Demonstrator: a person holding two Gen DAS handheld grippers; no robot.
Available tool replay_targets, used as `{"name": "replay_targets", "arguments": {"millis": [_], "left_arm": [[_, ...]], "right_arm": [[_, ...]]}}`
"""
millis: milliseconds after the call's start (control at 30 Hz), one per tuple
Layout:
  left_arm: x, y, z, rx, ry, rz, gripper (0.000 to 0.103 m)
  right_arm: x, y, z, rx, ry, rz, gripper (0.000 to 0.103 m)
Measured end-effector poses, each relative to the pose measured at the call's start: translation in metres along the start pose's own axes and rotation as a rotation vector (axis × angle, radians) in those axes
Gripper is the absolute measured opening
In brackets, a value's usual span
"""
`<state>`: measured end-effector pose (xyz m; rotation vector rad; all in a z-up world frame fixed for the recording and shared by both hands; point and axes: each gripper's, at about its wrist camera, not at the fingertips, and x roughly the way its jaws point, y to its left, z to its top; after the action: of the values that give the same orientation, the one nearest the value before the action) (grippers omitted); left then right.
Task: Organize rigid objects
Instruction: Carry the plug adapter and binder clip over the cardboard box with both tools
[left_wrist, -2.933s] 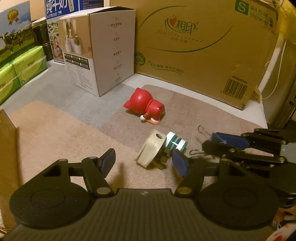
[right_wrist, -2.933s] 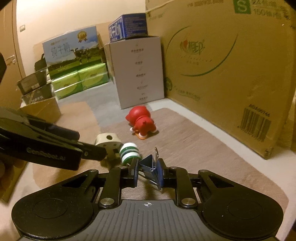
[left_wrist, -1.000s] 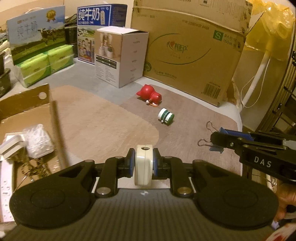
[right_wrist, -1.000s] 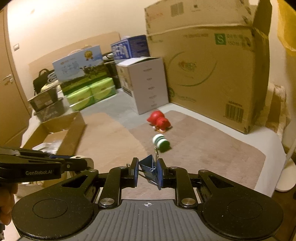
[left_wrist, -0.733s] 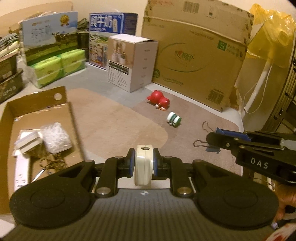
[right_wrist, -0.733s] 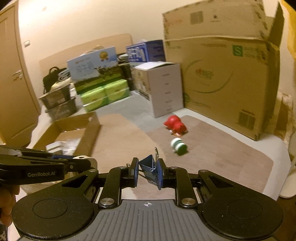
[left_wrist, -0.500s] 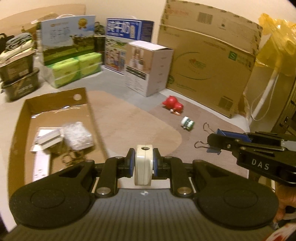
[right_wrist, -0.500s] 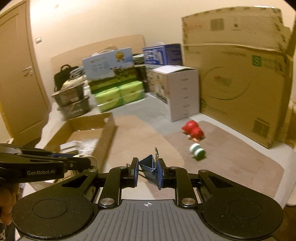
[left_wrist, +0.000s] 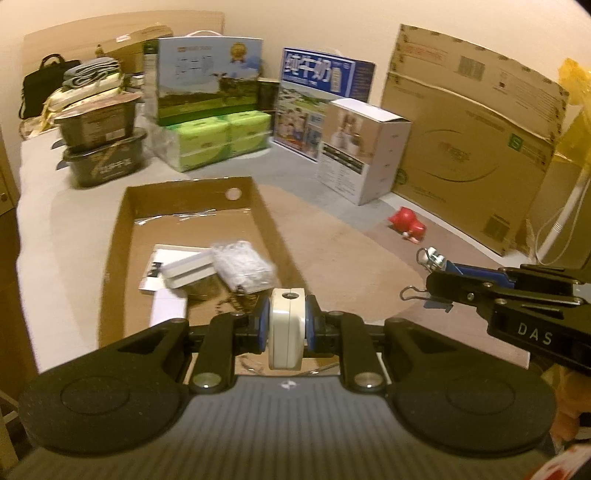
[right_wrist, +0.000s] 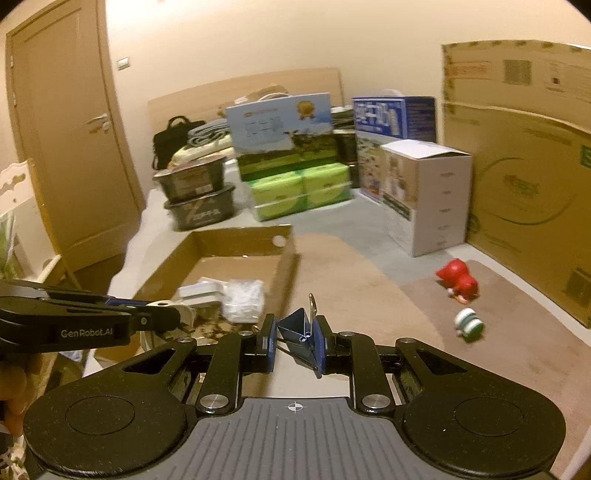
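My left gripper (left_wrist: 286, 326) is shut on a cream power adapter (left_wrist: 287, 328) and holds it above the near end of an open shallow cardboard box (left_wrist: 122, 210). My right gripper (right_wrist: 296, 341) is shut on a blue binder clip (right_wrist: 300, 338); it shows to the right in the left wrist view (left_wrist: 439, 284). The left gripper also shows in the right wrist view (right_wrist: 166, 315) over the box (right_wrist: 243, 236). A red toy (left_wrist: 408, 223) and a green-and-white spool (right_wrist: 468, 325) lie on the brown mat (right_wrist: 517, 350).
The box holds white packets and a clear bag (left_wrist: 242, 264). Behind stand a white carton (left_wrist: 364, 151), a large cardboard carton (left_wrist: 472, 136), green tissue packs (left_wrist: 214, 140), milk cartons and dark tubs (left_wrist: 103, 162). A door (right_wrist: 66, 147) is at left.
Both grippers have lifted and swung left from the mat toward the open cardboard box, each keeping its object. The toy and spool stayed on the mat.
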<state>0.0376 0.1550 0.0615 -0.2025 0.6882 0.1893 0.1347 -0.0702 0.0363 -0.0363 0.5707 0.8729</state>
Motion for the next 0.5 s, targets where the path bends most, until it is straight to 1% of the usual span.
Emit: {"name": "replay_targets", "arguments": {"millis": [500], "left_arm": [[-0.005, 0.055, 0.005, -0.049, -0.012, 0.058, 0.017]], "right_arm": [[0.044, 0.043, 0.017, -0.067, 0.033, 0.075, 0.02]]}}
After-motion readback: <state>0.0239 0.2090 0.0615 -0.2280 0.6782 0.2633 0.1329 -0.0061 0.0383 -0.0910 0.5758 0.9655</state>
